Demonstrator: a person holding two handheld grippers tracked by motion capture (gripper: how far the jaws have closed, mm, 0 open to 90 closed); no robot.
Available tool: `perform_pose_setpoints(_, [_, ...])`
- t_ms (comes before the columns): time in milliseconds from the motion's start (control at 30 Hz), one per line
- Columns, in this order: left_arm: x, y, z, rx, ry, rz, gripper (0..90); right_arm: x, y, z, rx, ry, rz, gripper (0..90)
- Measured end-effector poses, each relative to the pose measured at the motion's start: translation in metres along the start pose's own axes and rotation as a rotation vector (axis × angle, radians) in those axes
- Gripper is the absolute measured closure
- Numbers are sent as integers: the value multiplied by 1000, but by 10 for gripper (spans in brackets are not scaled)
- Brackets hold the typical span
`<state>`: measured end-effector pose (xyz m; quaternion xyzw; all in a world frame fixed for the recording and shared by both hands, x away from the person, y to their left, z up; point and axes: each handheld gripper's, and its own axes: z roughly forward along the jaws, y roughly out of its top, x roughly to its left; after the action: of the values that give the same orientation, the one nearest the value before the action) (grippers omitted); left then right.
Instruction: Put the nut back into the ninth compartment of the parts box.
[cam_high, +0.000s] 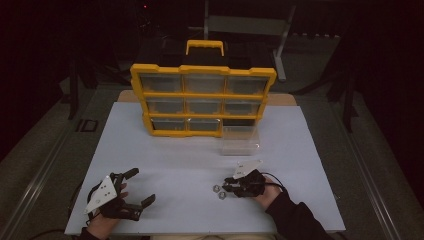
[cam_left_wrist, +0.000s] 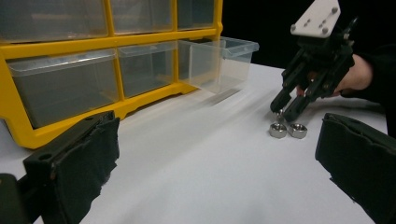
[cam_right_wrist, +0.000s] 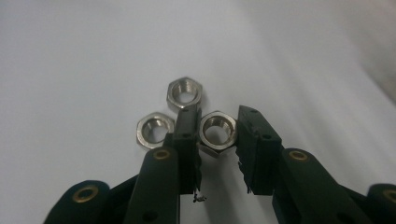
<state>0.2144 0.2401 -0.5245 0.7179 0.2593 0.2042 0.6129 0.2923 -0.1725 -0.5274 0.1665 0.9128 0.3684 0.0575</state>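
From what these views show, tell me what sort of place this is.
Probably a workshop or lab bench set up for sorting small hardware. A yellow parts organizer with clear drawers stands on a white table, one clear drawer sits pulled out, and the right gripper pinches one of three steel hex nuts.

Three nuts (cam_right_wrist: 184, 92) sit on the tabletop (cam_high: 190, 165), bunched together, all steel hex. One yellow cabinet (cam_high: 202, 100) stands at the back, with nine slots in three rows of three. Eight drawers (cam_high: 204, 82) are in it, and one slot at the bottom right gapes empty. One clear drawer (cam_high: 241, 141) is out, sitting just in front of that slot. Two tongs are over the tabletop, left (cam_high: 137, 186) and right (cam_high: 225, 186), one per hand.
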Motion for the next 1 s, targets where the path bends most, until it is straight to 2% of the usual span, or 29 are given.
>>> perform_pose_setpoints(500, [0,0,1,3,-1,-1,0,-7,24,-48,-89,-71,48,704])
perform_pose_setpoints(700, [0,0,1,3,-2,-1,0,-14,33,-70,-138,-102,72,704])
perform_pose_setpoints(1000, [0,-1,1,5,-3,-2,0,-33,51,-104,-203,-186,85,704])
